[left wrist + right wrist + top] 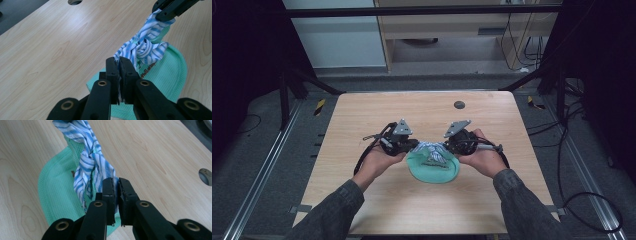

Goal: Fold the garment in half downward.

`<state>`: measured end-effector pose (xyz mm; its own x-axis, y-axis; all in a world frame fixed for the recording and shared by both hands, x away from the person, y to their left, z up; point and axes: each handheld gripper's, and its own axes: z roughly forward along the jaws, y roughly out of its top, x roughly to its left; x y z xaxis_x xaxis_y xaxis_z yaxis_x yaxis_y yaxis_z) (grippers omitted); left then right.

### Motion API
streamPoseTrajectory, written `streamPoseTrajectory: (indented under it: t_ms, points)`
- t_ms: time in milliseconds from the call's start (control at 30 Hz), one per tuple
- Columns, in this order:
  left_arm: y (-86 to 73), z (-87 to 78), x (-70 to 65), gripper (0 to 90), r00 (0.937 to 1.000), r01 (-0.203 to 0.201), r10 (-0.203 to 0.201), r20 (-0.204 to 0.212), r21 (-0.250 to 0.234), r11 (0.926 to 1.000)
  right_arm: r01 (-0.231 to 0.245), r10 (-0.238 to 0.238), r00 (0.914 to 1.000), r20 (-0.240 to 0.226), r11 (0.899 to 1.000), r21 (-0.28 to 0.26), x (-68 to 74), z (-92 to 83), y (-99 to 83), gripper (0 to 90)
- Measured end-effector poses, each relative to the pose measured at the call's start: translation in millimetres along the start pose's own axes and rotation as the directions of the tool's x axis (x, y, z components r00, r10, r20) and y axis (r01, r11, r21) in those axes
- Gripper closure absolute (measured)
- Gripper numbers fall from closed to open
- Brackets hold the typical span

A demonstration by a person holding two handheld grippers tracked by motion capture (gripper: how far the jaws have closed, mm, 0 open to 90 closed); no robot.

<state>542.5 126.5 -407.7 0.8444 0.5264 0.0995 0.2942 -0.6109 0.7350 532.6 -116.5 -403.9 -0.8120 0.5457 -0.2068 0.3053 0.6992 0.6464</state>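
Blue-and-white striped cloth (146,47) stretches between the two grippers above the middle of the desk (362,125), and a knot sits in it about halfway along, seen clearly in both gripper views as a tight twist of stripes. The left gripper (408,145) has its jaws pinched down on one end of the cloth, with only a sliver of fabric showing between the pads in the left gripper view; the right gripper (451,145) has its jaws clamped on the other end in the same way. The striped cloth is tied over a green mesh bag (432,170) that lies flat on the desk just below the knot, nearer the person, and the knot seems to close or gather the bag's upper edge, though how the two are joined is hard to tell. Judging by this, the tying is largely done: the knot is already formed and the two ends are drawn apart in opposite directions, which looks like the tightening pull. What seems to be left is a last tug to firm the knot, if it needs one, then letting go of both ends and drawing the hands back. Whether a second knot is meant cannot be told from the pictures.
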Motion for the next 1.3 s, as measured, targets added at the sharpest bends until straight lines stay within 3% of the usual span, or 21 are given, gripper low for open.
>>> streamPoseTrajectory:
  t_ms: [233, 767, 1300]
  points:
    - [-5.0, -0.2, -5.0, 86.5, 1.0000, 0.007, -0.007, -0.001, -0.023, 0.9997, 0.007, -0.007, 1.0000, 0.007, 1.000, -0.013, 5.1, -2.0, -4.1, 84.2]
    - [-20.2, 3.1, -17.1, 86.4, 0.9998, -0.002, 0.002, 0.018, -0.005, 1.0000, 0.018, -0.018, 0.9998, -0.008, 1.000, 0.004, 19.4, 3.1, -17.5, 83.8]
    - [-25.5, 6.9, -24.2, 86.5, 0.9998, 0.002, -0.002, 0.020, -0.009, 1.0000, 0.043, -0.042, 0.9991, -0.008, 0.999, 0.020, 22.2, 4.0, -22.0, 83.8]
